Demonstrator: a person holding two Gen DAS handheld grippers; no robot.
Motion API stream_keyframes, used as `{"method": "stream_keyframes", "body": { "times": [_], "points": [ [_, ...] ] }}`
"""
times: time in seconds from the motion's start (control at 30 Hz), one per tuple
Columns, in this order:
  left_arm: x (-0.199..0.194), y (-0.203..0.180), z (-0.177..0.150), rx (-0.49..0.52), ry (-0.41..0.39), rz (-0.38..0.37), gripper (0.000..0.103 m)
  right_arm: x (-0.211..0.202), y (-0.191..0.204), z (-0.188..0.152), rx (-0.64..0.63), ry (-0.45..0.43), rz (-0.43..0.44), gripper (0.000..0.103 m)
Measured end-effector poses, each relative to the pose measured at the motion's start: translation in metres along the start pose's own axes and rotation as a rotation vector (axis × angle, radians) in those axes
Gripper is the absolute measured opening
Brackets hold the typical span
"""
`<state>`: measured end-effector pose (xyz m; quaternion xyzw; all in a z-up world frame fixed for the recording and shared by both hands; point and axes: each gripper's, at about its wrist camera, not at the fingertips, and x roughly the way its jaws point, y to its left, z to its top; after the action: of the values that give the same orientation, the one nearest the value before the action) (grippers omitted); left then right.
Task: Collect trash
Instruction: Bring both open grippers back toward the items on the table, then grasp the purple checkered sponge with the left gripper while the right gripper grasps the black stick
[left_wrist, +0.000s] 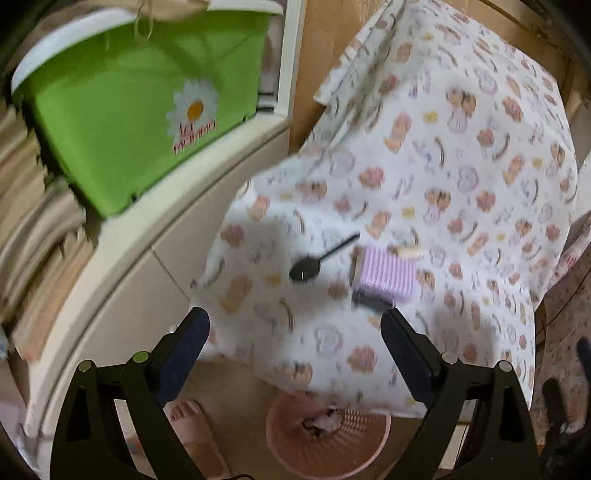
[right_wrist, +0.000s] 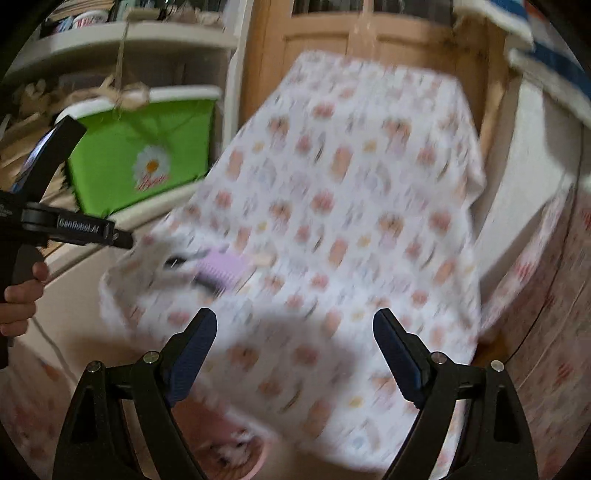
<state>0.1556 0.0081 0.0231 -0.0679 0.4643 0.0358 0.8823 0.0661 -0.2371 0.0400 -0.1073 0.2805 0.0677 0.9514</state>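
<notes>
A black plastic spoon (left_wrist: 319, 260) lies on the patterned tablecloth (left_wrist: 461, 177), beside a purple striped packet (left_wrist: 386, 273) with a dark piece (left_wrist: 371, 304) at its near edge and a small pale scrap (left_wrist: 408, 252) behind it. My left gripper (left_wrist: 295, 328) hangs open above the table's near edge, holding nothing. A pink basket (left_wrist: 328, 435) with crumpled trash inside stands on the floor under that edge. In the blurred right wrist view my right gripper (right_wrist: 294, 330) is open and empty over the cloth, and the purple packet (right_wrist: 221, 269) shows ahead on the left.
A green box (left_wrist: 140, 107) with a daisy print sits on a white shelf unit (left_wrist: 155, 221) left of the table. A bare foot (left_wrist: 188, 424) stands by the basket. A hand (right_wrist: 20, 299) holds the left gripper's handle at the right view's left edge. Wooden doors (right_wrist: 351, 33) rise behind the table.
</notes>
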Motion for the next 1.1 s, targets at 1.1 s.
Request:
{"method": "stream_keyframes", "body": {
  "times": [1.1],
  "points": [
    [0.129, -0.106, 0.014, 0.263, 0.131, -0.132, 0.098, 0.133, -0.089, 0.003, 0.288, 0.21, -0.176, 0.102]
  ]
}}
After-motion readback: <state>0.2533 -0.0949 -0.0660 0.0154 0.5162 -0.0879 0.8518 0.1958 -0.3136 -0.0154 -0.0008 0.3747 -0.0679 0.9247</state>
